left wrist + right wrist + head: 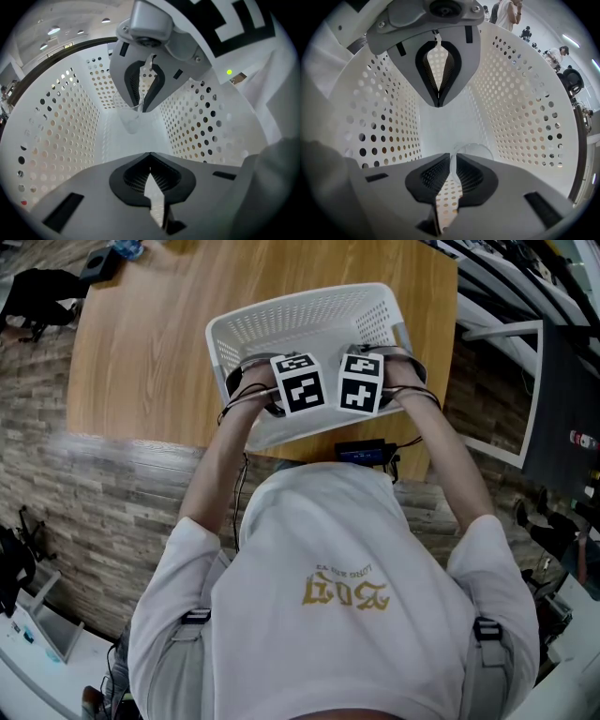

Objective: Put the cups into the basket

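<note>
Where the head view looks steeply down, a white perforated plastic basket [281, 310] is seen standing on a light brown wooden table [141, 352], near the table's front edge and just ahead of a person in a white T-shirt [347, 596]. The left gripper [298, 382] and the right gripper [361, 382] are held side by side inside the basket, their marker cubes almost touching; nothing below the cubes can be made out from here. In the left gripper view, the left gripper's own dark ribbed pads [136, 176] are seen brought together at their tips, with nothing between them and only the basket's white floor showing through the narrow wedge behind. Opposite them the right gripper is seen, and a clear plastic cup [127, 119] is held by its rim at that gripper's jaw tips, surrounded by the basket's dotted walls. In the right gripper view, the right gripper's pads [429, 176] are seen clamped on the thin rim of the clear cup, whose round mouth shows just beyond the jaws, inside the basket and close above its floor. Whether the cup touches the floor cannot be told. The left gripper is seen opposite, its jaws closed and empty.
</note>
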`<state>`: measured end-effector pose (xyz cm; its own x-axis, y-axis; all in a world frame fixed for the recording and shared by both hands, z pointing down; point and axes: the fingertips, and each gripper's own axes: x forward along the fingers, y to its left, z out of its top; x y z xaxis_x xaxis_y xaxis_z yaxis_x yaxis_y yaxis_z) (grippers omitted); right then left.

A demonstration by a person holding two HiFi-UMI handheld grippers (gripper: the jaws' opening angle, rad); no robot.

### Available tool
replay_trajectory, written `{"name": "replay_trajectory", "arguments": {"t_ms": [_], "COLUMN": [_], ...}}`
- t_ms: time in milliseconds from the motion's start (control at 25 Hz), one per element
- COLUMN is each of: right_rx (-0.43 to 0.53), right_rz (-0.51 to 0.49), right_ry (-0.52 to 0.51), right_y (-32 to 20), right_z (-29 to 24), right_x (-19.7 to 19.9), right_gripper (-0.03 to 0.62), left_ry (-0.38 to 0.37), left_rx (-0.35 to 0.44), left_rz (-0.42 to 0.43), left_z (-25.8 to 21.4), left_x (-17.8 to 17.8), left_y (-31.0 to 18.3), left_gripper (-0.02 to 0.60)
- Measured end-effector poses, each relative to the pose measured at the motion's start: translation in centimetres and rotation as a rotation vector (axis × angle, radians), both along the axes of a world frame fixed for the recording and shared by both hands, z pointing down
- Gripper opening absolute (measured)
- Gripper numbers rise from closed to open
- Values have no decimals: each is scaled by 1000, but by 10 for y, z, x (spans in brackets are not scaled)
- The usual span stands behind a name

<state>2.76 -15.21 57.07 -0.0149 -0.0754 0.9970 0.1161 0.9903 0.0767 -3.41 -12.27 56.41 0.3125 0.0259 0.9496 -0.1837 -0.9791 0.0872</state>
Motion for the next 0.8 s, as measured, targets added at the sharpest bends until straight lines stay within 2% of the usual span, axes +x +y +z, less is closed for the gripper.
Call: {"name": "replay_trajectory", "arguments": {"t_ms": [800], "right_rx": [-11], "right_rz": [34], "right_ry": [-61], "right_y": [-1], "right_z": [-14], "right_x": [-4], "right_gripper": [49], "left_ry": [16], "left_rx": [36], "left_rz": [-1], "left_z": [-16], "left_x": [-1], "left_y": [-6], "left_gripper": [7]}}
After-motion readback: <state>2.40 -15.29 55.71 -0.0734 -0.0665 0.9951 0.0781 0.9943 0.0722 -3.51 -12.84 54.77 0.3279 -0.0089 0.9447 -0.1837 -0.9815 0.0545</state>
